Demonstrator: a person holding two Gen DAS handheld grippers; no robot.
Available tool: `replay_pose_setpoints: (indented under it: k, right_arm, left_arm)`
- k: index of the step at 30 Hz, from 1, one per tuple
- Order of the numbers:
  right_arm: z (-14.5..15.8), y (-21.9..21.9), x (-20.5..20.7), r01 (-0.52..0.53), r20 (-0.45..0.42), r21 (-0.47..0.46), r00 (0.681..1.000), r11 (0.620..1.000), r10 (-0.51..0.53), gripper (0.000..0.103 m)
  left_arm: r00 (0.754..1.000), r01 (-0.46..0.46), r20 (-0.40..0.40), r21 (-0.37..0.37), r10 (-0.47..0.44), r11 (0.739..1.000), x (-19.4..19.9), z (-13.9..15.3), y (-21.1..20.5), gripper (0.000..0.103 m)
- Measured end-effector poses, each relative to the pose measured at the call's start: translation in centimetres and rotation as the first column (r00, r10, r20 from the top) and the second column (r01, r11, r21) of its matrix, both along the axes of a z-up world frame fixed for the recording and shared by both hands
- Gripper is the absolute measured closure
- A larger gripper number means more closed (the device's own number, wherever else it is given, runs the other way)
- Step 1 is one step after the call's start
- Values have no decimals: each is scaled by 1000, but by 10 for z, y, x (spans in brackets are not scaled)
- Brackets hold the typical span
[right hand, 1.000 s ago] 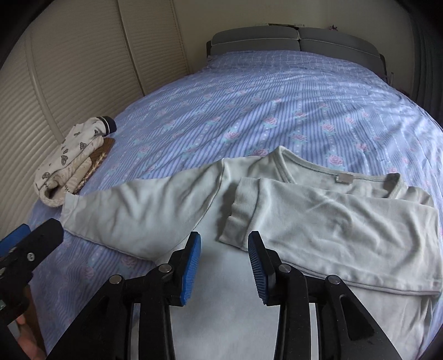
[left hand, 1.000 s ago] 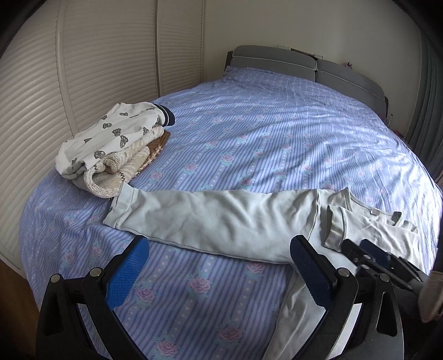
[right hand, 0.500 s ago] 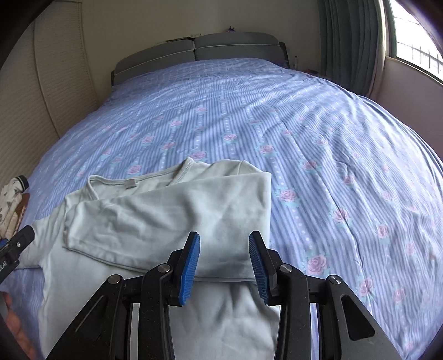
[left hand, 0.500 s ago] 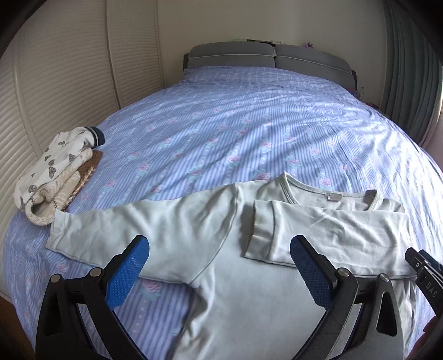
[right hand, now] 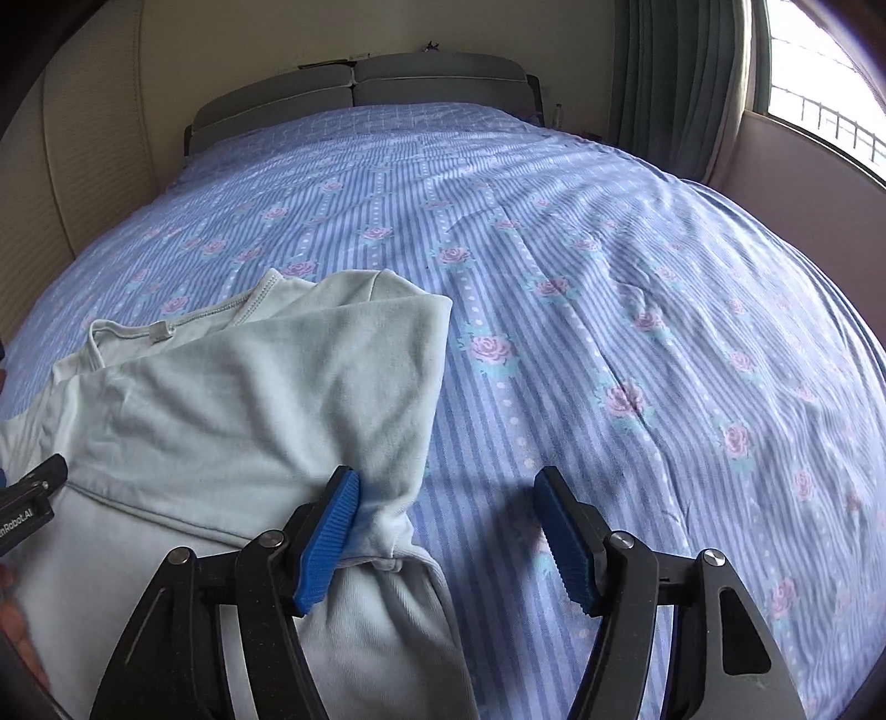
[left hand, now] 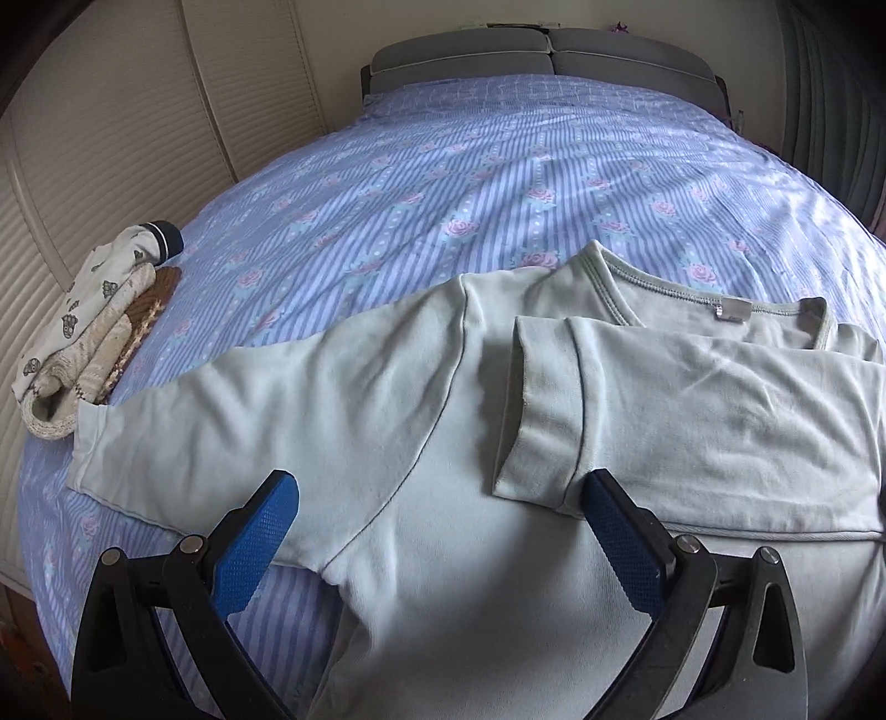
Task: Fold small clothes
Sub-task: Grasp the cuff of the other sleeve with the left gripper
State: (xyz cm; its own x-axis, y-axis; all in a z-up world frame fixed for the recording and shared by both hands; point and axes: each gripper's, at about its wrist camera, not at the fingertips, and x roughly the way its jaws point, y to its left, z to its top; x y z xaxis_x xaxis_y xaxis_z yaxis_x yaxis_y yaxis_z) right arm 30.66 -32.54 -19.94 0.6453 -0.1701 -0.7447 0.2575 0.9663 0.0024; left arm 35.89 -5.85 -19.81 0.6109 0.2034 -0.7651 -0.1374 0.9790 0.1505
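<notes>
In the left wrist view, the left gripper (left hand: pixel 437 531) hangs with jaws wide apart, holding nothing, over the pale green shirt (left hand: pixel 387 421) on the bed (left hand: pixel 498 183). 1 sleeve is folded across the chest; the other reaches toward the folded clothes (left hand: pixel 94 315) at the bed's left edge.

In the right wrist view, the right gripper (right hand: pixel 448 531) is open and empty at the shirt's right side, its left pad (right hand: pixel 326 537) touching the cloth.

Daylit window (right hand: pixel 819 83), green curtains (right hand: pixel 681 83), grey headboard (left hand: pixel 545 52), slatted wall (left hand: pixel 105 144).

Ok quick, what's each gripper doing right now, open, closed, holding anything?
Left gripper: open, empty, above the pale shirt.
Right gripper: open, holding nothing, at the shirt's right edge.
</notes>
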Motion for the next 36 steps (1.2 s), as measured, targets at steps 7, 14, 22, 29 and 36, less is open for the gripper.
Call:
replay_pose_setpoints:
  k: [7, 14, 22, 29, 36]
  right_arm:
    - [33, 8, -16, 1, 70, 3, 998, 1000, -1, 38]
    - [70, 50, -35, -67, 130, 5, 989, 998, 66, 37]
    - [89, 149, -47, -213, 182, 31, 962, 977, 204, 37]
    - [88, 248, -53, -344, 201, 25, 921, 938, 333, 37]
    - [76, 306, -53, -406, 181, 19, 900, 914, 396, 37]
  left_arm:
    - [998, 5, 69, -13, -4, 1000, -22, 31, 15, 0]
    - [990, -67, 127, -12, 68, 998, -66, 60, 76, 0]
    - [972, -187, 139, -41, 191, 981, -99, 67, 188, 1]
    - [959, -234, 138, -115, 248, 966, -102, 52, 272, 19]
    - [963, -223, 104, -215, 249, 951, -84, 24, 329, 43]
